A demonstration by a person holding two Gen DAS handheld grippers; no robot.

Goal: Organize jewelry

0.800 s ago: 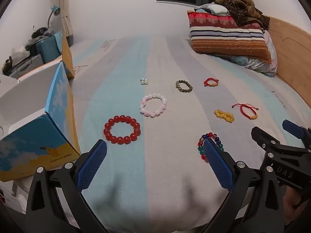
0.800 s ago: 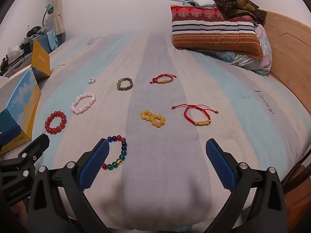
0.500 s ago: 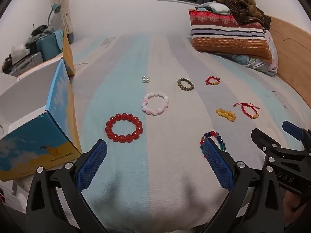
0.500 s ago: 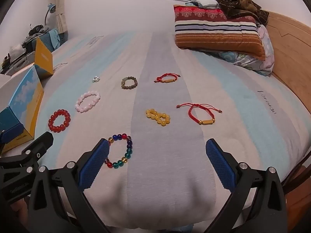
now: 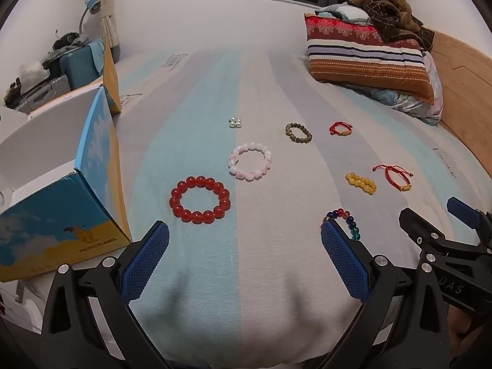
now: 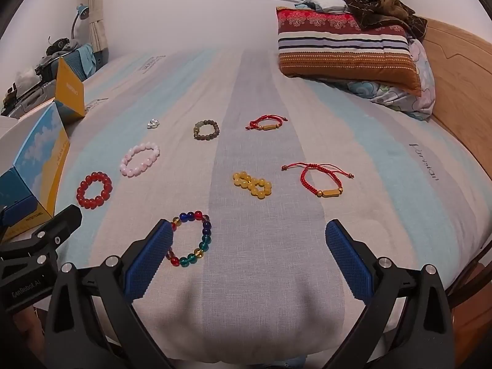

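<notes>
Though half-hidden leftward, multicolored bracelet (image 6: 192, 238) whole.

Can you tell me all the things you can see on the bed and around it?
red bead bracelet: 1, red, near the box
pink bead bracelet: 1, pale pink, mid bed
pearl cluster: 1, white, farther back
olive bead bracelet: 1, brownish green, far row
red cord bracelets: 2, red with gold bead, right side, the other nearer
yellow bead bracelet: 1, yellow, folded over
multicolour bead bracelet: 1, mixed colours, nearest
box: 1, blue and yellow, open, left edge
striped pillow: 1, red, orange, white, far right
bed sheet: 1, blue, grey, cream stripes
left gripper: 1, black, blue pads, open
right gripper: 1, same, open
</notes>
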